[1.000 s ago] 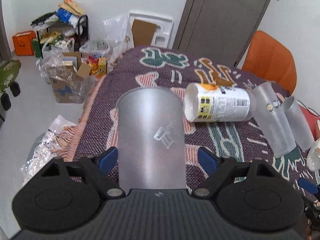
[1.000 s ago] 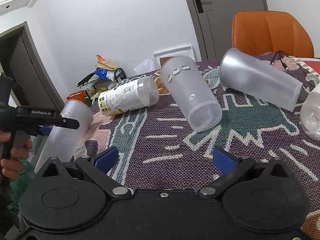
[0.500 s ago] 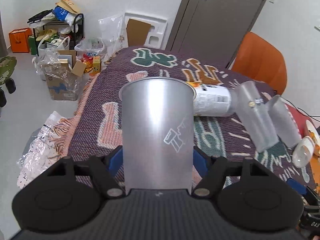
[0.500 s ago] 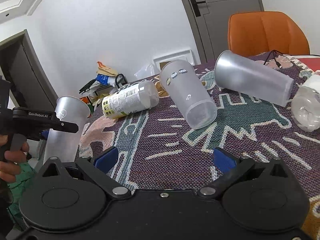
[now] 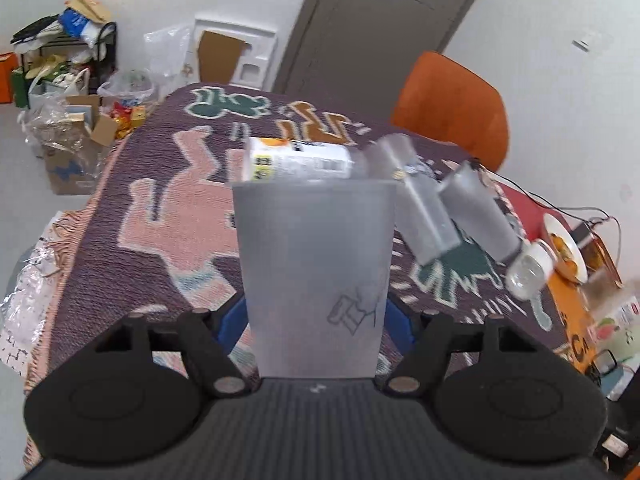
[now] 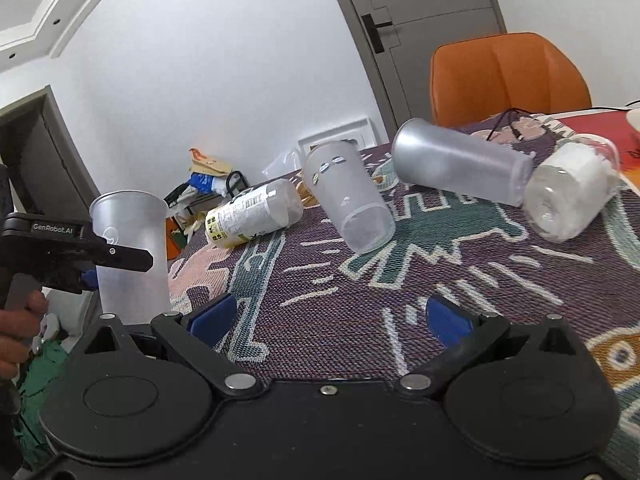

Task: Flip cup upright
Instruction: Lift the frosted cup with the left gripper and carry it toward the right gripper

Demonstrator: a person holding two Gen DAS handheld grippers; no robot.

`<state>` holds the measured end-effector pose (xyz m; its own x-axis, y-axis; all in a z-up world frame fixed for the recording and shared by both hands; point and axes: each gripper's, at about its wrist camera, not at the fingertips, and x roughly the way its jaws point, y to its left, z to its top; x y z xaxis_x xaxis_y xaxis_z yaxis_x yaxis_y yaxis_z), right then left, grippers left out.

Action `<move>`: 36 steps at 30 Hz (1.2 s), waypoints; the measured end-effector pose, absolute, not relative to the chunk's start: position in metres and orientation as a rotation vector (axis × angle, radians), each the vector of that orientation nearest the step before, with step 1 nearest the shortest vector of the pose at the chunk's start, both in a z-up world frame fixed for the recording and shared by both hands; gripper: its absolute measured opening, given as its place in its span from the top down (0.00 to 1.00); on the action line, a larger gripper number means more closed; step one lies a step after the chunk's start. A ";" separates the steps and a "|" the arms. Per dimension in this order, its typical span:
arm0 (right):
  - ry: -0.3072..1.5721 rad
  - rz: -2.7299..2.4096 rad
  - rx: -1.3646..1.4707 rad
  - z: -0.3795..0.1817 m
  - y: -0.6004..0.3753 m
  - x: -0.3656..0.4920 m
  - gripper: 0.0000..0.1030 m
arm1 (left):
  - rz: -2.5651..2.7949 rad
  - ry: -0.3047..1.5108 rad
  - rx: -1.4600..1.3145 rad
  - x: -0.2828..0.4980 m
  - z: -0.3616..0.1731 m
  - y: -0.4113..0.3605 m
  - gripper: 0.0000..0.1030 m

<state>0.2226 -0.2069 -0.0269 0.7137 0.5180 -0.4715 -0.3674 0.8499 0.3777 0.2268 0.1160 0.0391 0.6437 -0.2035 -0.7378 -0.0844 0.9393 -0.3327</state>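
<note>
My left gripper (image 5: pixel 316 320) is shut on a frosted plastic cup (image 5: pixel 314 276) and holds it upright, mouth up, near the table's left edge. The same cup (image 6: pixel 130 256) shows at the far left of the right wrist view, gripped by the left gripper's fingers (image 6: pixel 120 256). My right gripper (image 6: pixel 328 316) is open and empty above the woven cloth. Two more frosted cups lie on their sides further out: one with stickers (image 6: pixel 348 196) and a longer one (image 6: pixel 460 166).
A yellow-labelled jar (image 6: pixel 252 214) and a clear jar with a white lid (image 6: pixel 568 192) lie on the patterned cloth (image 6: pixel 440 272). An orange chair (image 6: pixel 508 76) stands behind the table. Boxes and bags (image 5: pixel 76 128) clutter the floor to the left. A plate of food (image 5: pixel 566 248) sits at the right.
My left gripper closed on the cup, raised it and tipped it upright. The right gripper drifted forward a little and stayed open.
</note>
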 end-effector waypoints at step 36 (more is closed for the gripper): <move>0.552 0.410 0.370 -0.040 -0.297 0.174 0.00 | -0.277 1.006 -0.352 0.210 0.019 -0.003 0.31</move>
<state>0.1744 -0.2973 -0.0397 0.7751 0.4669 -0.4256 -0.2730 0.8550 0.4408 0.2102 -0.0034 0.0187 0.5084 -0.3842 -0.7707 0.0647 0.9095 -0.4107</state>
